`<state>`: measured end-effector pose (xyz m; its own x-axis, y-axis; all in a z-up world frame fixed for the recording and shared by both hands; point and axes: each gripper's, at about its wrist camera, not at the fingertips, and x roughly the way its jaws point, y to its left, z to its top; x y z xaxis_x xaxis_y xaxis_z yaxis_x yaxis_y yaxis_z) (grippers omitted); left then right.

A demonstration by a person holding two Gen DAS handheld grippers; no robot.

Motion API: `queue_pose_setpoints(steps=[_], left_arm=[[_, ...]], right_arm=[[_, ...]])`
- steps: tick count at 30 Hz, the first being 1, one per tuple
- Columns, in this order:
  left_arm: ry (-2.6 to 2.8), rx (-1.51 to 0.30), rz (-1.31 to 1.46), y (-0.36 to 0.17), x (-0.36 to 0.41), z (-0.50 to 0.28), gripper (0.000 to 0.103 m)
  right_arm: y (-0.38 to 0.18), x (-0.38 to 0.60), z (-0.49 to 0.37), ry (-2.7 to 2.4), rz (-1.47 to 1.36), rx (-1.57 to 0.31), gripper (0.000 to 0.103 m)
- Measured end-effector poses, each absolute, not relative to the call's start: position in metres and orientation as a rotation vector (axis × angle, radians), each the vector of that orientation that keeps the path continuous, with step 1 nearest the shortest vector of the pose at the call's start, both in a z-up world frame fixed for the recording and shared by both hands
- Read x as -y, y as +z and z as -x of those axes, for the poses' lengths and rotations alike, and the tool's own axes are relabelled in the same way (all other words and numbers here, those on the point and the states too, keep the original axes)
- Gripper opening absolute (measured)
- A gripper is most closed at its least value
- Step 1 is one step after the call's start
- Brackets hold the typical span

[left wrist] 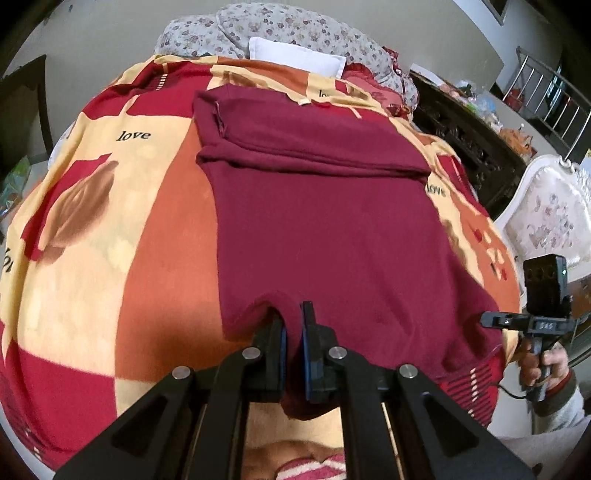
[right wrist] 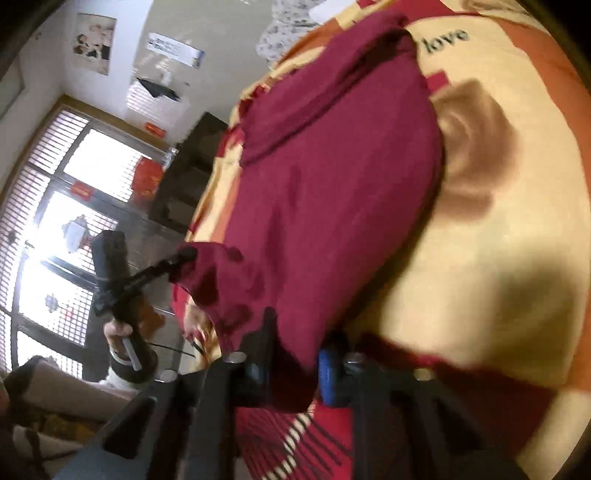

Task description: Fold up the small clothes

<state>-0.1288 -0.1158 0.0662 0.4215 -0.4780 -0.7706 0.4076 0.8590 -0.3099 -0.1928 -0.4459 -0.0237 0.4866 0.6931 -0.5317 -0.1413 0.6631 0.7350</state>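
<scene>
In the left wrist view, the left gripper [left wrist: 292,332] has its 2 black, blue-padded fingers nearly together, pinching the near hem of the dark maroon knitted garment [left wrist: 325,221], which bunches up between them. In the right wrist view, the right gripper [right wrist: 291,354] likewise has its fingers clamped on the garment's near edge, the cloth filling the gap between the blue pads; this view is tilted and blurred. The other gripper shows at each picture's side, gripping a lifted corner of the same hem. The garment lies spread on a fleece blanket [left wrist: 110,229] checked in red, orange and cream and printed with "love". Its far part is folded over into a thick band across its width. Beyond the blanket sit a white pillow [left wrist: 295,59] and a grey floral quilt [left wrist: 280,26]. To the right stands a dark carved wooden cabinet [left wrist: 469,147].
</scene>
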Motion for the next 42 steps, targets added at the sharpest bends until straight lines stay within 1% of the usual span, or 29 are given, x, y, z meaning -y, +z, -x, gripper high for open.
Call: queue_pose_setpoints(steps=[3, 8, 13, 18, 26, 27, 28, 30, 31, 32, 33, 35, 36, 37, 40, 42], left_arm=[[-0.559, -0.97, 0.107, 0.078, 0.113, 0.112, 0.007], [-0.544, -0.904, 0.168, 0.102, 0.11, 0.063, 0.007], [-0.504, -0.81, 0.189, 0.135, 0.119, 0.004, 0.007], [-0.461, -0.784, 0.202, 0.143, 0.132, -0.054, 0.007], [-0.408, -0.819, 0.198, 0.123, 0.154, -0.134, 0.007], [-0.404, -0.824, 0.205, 0.12, 0.155, -0.142, 0.009], [-0.42, -0.822, 0.223, 0.116, 0.156, -0.152, 0.011], [-0.446, -0.824, 0.211, 0.113, 0.161, -0.161, 0.028], [-0.447, -0.826, 0.189, 0.113, 0.165, -0.166, 0.033], [-0.441, -0.829, 0.173, 0.113, 0.168, -0.169, 0.047], [-0.416, -0.816, 0.164, 0.115, 0.168, -0.171, 0.066], [-0.362, -0.748, 0.201, 0.122, 0.158, -0.171, 0.076], [-0.36, -0.738, 0.231, 0.124, 0.153, -0.171, 0.077], [-0.357, -0.752, 0.262, 0.125, 0.147, -0.173, 0.077], [-0.343, -0.772, 0.235, 0.126, 0.146, -0.168, 0.077], [-0.338, -0.765, 0.174, 0.125, 0.153, -0.162, 0.077]], right_arm=[[-0.007, 0.438, 0.182, 0.578, -0.62, -0.895, 0.017], [0.052, 0.448, 0.147, 0.602, -0.561, -0.705, 0.016], [0.09, 0.469, 0.093, 0.55, -0.574, -0.571, 0.015], [0.095, 0.479, 0.027, 0.501, -0.574, -0.582, 0.015], [0.082, 0.507, -0.044, 0.418, -0.652, -0.602, 0.015], [0.074, 0.516, -0.055, 0.363, -0.685, -0.613, 0.016], [0.069, 0.522, -0.062, 0.337, -0.709, -0.623, 0.019], [0.059, 0.535, -0.076, 0.291, -0.733, -0.649, 0.021], [0.059, 0.537, -0.079, 0.274, -0.716, -0.652, 0.022], [0.061, 0.538, -0.08, 0.269, -0.691, -0.651, 0.023], [0.064, 0.538, -0.082, 0.276, -0.679, -0.646, 0.028], [0.069, 0.542, -0.08, 0.282, -0.694, -0.623, 0.047], [0.073, 0.547, -0.078, 0.274, -0.72, -0.589, 0.079], [0.076, 0.552, -0.075, 0.263, -0.747, -0.558, 0.099], [0.085, 0.563, -0.069, 0.254, -0.813, -0.522, 0.099], [0.098, 0.558, -0.057, 0.266, -0.76, -0.473, 0.097]])
